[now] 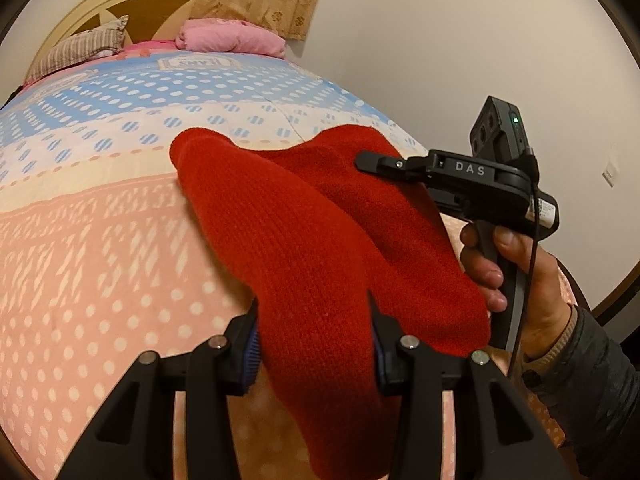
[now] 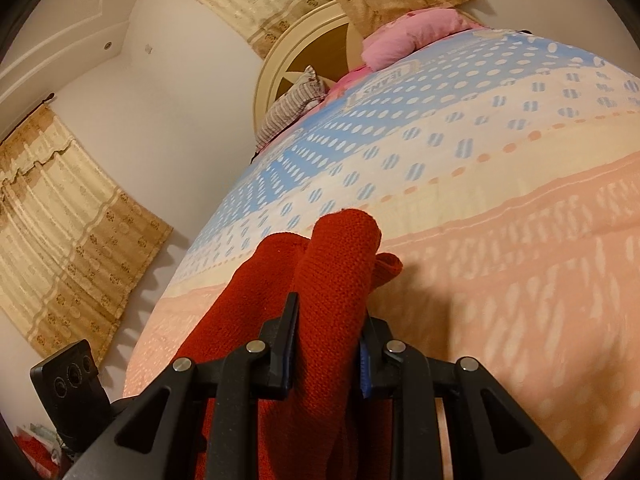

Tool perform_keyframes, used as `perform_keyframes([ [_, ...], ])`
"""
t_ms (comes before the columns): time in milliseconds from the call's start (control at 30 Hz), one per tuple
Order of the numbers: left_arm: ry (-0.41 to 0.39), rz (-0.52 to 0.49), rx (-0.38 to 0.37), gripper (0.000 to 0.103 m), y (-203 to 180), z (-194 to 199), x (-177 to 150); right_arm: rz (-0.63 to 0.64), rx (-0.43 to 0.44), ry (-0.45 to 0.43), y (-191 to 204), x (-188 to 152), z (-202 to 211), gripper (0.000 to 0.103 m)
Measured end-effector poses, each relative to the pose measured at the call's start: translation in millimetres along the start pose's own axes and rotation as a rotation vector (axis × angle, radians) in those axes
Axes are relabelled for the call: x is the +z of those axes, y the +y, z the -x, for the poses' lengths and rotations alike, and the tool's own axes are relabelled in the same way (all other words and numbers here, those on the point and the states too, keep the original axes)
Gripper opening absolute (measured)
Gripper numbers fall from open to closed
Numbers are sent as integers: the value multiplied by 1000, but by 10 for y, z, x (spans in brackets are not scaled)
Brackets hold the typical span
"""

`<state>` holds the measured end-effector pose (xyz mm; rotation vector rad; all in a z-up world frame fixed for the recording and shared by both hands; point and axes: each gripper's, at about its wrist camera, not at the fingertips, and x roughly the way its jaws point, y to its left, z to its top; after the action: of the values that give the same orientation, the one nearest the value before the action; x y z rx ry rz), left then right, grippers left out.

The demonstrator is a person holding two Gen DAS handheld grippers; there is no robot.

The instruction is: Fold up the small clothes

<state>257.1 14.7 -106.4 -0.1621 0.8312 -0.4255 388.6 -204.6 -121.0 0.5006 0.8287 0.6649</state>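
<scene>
Red knitted garment (image 1: 304,240) hangs bunched above the dotted bedspread (image 1: 100,240), lifted between both tools. Left gripper (image 1: 314,344) is clamped on one fold of it, and right gripper (image 2: 326,344) likewise pinches another fold.

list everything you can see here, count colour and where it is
red knit garment: 1, red, held up over the bed between both claws
bedspread: 1, pink, cream and blue with white dots, covering the bed
striped pillow: 1, grey-brown stripes, at the headboard
pink bedding bundle: 1, pink, at the head of the bed
headboard: 1, cream with brown panels, far end of the bed
curtains: 2 visible, beige patterned, on the walls
left claw: 1, black with blue pads, shut on the garment
right claw: 1, black with blue pads, shut on the garment
right hand: 1, gripping the right claw's handle
</scene>
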Motion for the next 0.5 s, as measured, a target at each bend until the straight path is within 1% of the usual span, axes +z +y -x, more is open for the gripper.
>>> perform_keyframes([
  [233, -29, 12, 16, 45, 13, 215, -122, 2, 42, 21, 174, -98, -136, 24],
  [400, -49, 5, 42, 45, 30, 358, -227, 10, 71, 37, 314, -195, -223, 24],
  [500, -58, 25, 45, 45, 100, 442, -319, 20, 89, 50, 401, -252, -272, 24],
])
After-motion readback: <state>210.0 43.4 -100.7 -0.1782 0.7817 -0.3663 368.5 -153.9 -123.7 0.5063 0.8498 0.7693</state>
